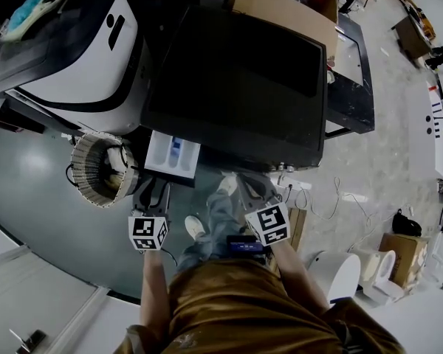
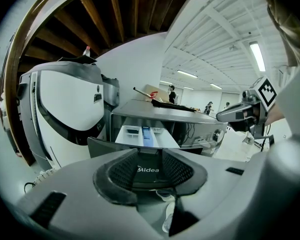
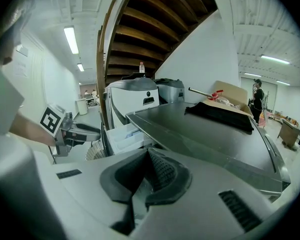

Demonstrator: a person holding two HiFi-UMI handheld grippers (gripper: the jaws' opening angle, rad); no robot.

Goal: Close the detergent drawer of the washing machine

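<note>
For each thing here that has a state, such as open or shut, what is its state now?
detergent drawer: pulled out, open.
left hand-held gripper: jaws apart, drawer front seen between them.
right hand-held gripper: jaws together, empty.
cardboard box: top open.

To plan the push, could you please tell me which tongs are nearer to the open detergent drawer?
Left. The left tongs sit just in front of the detergent drawer, open and facing it; the right tongs hang off to its right.
</note>
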